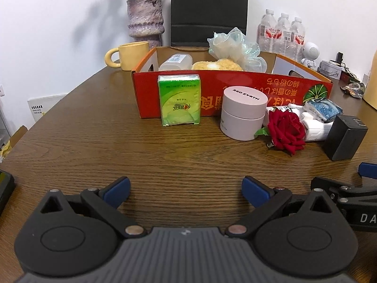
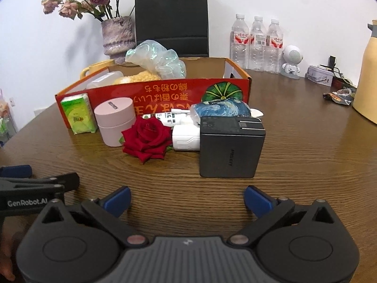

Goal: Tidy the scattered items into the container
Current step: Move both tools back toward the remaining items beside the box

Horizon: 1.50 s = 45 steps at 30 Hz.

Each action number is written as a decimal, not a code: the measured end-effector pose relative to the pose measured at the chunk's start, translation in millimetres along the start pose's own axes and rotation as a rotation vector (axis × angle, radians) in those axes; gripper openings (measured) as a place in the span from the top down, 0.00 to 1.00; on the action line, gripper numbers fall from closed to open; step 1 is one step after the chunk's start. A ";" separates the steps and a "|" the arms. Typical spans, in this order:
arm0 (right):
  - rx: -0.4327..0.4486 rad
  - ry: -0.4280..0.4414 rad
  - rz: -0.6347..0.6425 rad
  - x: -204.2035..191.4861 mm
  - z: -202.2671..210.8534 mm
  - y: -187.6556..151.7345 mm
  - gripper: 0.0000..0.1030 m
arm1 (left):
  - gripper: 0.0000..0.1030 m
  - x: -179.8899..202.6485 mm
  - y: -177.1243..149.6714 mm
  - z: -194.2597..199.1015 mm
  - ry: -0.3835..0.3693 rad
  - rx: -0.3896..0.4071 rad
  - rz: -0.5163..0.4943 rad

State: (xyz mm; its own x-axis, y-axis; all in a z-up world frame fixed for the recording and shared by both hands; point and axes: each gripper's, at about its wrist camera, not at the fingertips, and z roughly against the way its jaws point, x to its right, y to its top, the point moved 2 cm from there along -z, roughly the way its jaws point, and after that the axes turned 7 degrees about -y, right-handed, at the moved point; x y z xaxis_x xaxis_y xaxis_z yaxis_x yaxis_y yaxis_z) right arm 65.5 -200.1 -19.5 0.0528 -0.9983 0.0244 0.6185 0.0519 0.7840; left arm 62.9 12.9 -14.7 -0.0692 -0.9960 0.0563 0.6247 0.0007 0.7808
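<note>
Box (image 1: pixel 231 80), red-orange cardboard with upside-down print, sits open-topped mid-table (image 1: pixel 117 146). Already inside: clear plastic tub (image 1: pixel 175 62), yellow fluffy item (image 1: pixel 218 65), crumpled clear bag (image 1: pixel 235 47) sticking up over the rim

Still outside, along the box's front wall:
- green tissue pack (image 1: pixel 180 100), upright, just against the wall
- pink jar (image 1: pixel 243 113), lid on, near the pack but apart from it
- red rose (image 1: pixel 286 131), touching the jar's side
- white adapter (image 2: pixel 186 139) just behind the rose, white tube (image 2: pixel 168 116) behind that
- blue swirl-print pouch (image 2: pixel 221 109) close against the box wall
- dark charger (image 2: pixel 229 146), prongs folded flat on top, touching the adapter

Left gripper (image 1: pixel 186 189): fingers spread wide, nothing between them, low over bare table well short of the pack. Right gripper (image 2: pixel 187 200): fingers also spread wide, empty, near the charger but not touching. Grippers sit side by side, each visible at the edge of the other's view

Behind the box: yellow mug (image 1: pixel 130 55), vase (image 1: pixel 145 18) with dried flowers, black paper bag (image 2: pixel 172 16), three water bottles (image 2: pixel 258 43). Small white robot figure (image 2: pixel 291 62) and yellow jug (image 2: pixel 366 75) off to the right
</note>
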 end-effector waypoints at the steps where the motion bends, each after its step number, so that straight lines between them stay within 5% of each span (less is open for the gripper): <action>1: -0.001 -0.005 0.000 -0.2 0.3 -0.3 0.00 | 0.00 0.2 0.0 0.0 -0.002 0.000 -0.001; 45: -0.002 -0.012 0.003 0.8 1.4 -2.1 0.00 | 0.00 3.4 -0.5 0.7 -0.007 0.000 0.002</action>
State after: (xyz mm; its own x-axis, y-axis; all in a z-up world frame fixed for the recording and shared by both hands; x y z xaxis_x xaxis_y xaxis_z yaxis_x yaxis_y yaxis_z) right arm 63.1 -201.1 -20.3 0.0451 -0.9984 0.0339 0.6200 0.0546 0.7827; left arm 61.8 9.5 -14.4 -0.0735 -0.9954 0.0621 0.6245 0.0026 0.7810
